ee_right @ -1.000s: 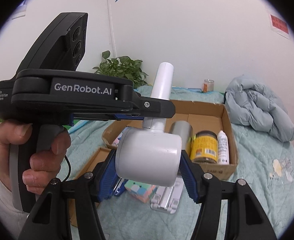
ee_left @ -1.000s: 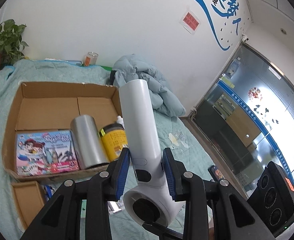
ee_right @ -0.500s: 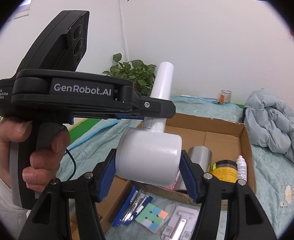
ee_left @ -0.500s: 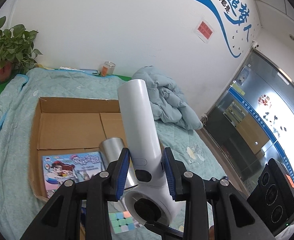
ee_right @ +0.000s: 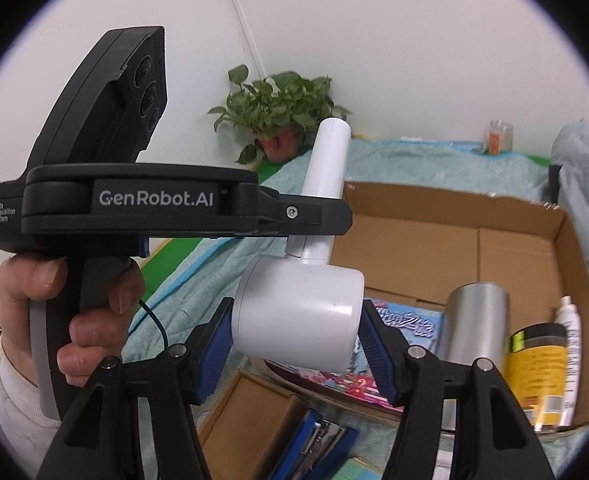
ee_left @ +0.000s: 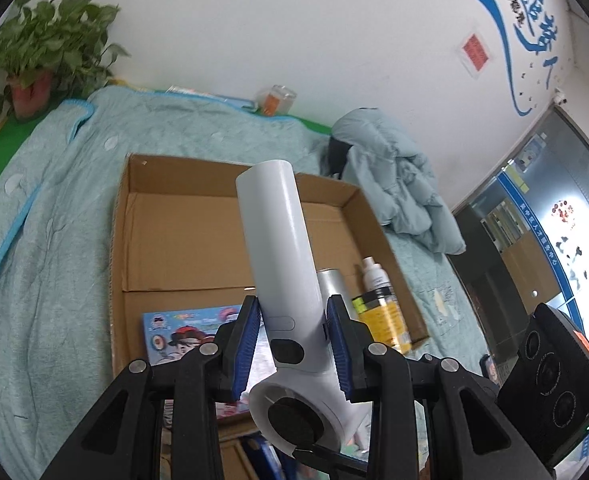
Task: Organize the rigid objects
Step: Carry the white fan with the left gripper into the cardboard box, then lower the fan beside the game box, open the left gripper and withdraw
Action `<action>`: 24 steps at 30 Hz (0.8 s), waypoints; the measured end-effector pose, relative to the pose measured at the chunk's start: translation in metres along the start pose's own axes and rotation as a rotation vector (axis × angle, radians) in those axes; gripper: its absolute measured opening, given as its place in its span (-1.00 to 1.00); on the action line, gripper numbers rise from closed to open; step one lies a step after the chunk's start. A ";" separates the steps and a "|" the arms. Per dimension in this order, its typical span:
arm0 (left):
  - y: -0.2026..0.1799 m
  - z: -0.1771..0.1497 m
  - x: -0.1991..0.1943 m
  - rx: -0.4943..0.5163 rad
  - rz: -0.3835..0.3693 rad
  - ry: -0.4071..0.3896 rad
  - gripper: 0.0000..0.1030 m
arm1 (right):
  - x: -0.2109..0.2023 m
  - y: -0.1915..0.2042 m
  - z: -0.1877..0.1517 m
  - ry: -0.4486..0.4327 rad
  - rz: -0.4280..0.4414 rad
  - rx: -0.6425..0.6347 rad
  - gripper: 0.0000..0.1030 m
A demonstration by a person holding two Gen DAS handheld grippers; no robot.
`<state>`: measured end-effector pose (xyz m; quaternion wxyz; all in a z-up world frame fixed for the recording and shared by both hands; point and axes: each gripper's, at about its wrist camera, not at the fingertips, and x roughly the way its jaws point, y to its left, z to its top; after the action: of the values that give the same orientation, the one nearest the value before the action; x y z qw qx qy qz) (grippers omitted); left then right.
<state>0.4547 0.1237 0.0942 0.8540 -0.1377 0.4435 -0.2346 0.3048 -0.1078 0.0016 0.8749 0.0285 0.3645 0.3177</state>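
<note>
Both grippers hold one white hair dryer (ee_left: 278,248) in the air above the cardboard box (ee_left: 166,216). My left gripper (ee_left: 294,338) is shut on its handle just above the buttons. My right gripper (ee_right: 298,344) is shut on the round barrel of the hair dryer (ee_right: 298,316), whose handle points up and away. The left gripper's black body and the hand on it fill the left of the right wrist view. In the box lie a picture book (ee_right: 406,326), a silver cylinder (ee_right: 474,320), a yellow jar (ee_right: 538,364) and a white bottle (ee_right: 570,328).
The box sits on a teal quilt (ee_left: 54,248). A blue stapler (ee_right: 318,440), a small brown box (ee_right: 254,416) and a colour cube lie in front of it. A potted plant (ee_right: 282,100), a glass jar (ee_left: 274,98) and a bundled jacket (ee_left: 394,184) stand behind.
Both grippers have carried the hair dryer sideways over the box; the box's far empty half now lies behind the handle, and the plant has come into view.
</note>
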 end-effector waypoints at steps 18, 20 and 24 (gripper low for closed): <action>0.112 -0.033 0.095 -0.131 0.047 0.200 -0.39 | 0.102 -0.017 -0.027 0.235 0.071 0.190 0.17; 0.113 -0.039 0.101 -0.143 0.036 0.217 -0.39 | 0.105 -0.018 -0.028 0.247 0.056 0.198 0.17; 0.116 -0.048 0.106 -0.171 0.006 0.224 -0.37 | 0.104 -0.018 -0.031 0.251 0.036 0.211 0.18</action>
<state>0.5008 0.1659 -0.0584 0.7850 -0.1813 0.5550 -0.2073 0.3493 -0.0685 -0.0906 0.8088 0.0869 0.5017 0.2943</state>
